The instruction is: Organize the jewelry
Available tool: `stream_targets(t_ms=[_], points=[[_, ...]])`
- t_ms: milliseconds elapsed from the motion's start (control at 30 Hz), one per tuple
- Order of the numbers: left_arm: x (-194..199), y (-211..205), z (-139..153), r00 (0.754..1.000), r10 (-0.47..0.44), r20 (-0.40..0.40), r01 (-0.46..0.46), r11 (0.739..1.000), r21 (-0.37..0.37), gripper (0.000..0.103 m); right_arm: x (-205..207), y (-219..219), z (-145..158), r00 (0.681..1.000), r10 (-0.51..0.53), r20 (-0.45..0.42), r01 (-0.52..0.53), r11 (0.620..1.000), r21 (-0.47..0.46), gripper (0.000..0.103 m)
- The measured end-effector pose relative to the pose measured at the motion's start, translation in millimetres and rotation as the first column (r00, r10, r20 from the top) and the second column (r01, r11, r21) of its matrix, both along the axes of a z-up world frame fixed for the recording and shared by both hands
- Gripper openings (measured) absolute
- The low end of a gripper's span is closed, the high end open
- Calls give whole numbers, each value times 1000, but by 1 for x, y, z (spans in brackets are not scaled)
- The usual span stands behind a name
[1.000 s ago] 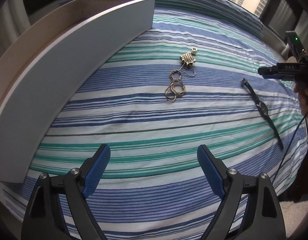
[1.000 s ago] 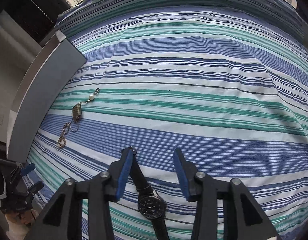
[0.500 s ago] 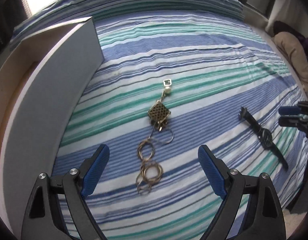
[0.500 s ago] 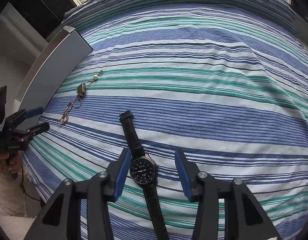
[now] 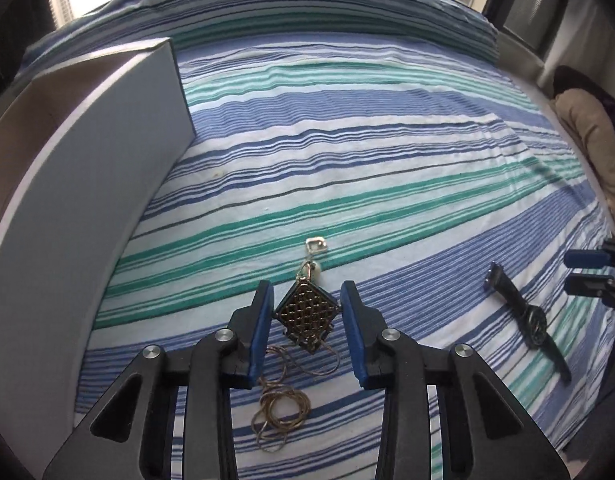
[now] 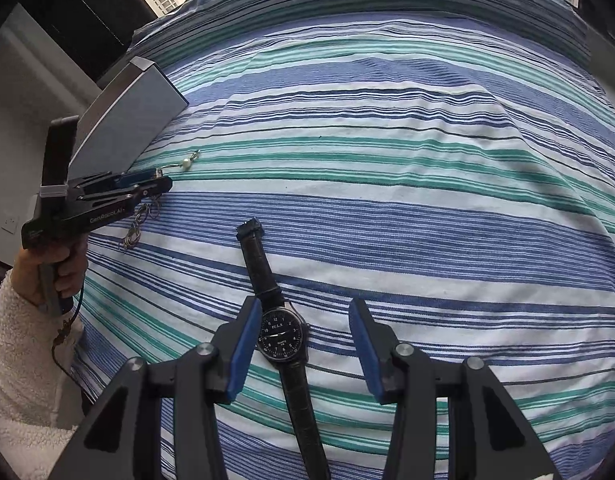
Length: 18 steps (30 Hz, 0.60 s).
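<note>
A gold necklace with a diamond-shaped lattice pendant [image 5: 307, 313], a pearl and a coiled chain [image 5: 279, 416] lies on the striped bedspread. My left gripper [image 5: 306, 304] has its jaws narrowed around the pendant, small gaps showing on both sides. It also shows in the right wrist view [image 6: 147, 184]. A black watch [image 6: 282, 336] with a leather strap lies flat. My right gripper [image 6: 303, 328] is open, its left pad beside the watch face. The watch also shows in the left wrist view [image 5: 534, 322].
A long grey-white box [image 5: 87, 184] with an open top stands along the left of the bed; it also shows in the right wrist view [image 6: 127, 124]. A beige cushion [image 5: 591, 136] lies at the far right. Striped bedspread [image 6: 387, 160] stretches ahead.
My left gripper moved forward over the necklace and narrowed its jaws around the pendant. My right gripper shifted so the watch face lies between its pads.
</note>
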<state>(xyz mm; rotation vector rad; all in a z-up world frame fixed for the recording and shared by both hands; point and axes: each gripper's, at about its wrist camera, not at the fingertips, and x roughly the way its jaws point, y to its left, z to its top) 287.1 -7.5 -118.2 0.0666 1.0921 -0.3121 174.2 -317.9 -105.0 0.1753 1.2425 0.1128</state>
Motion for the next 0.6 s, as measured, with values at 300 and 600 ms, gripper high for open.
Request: stream_targets(t_ms=[300,600], points=[[-49,34,37,996,78,35,-76,996,-44,34,49,68,-42,972,220,-80,-229,963,-143,46],[-97,86,99,982,159,100,-140,974,-175,34,21,77,7,967,246,61,-235,961,-147,16]])
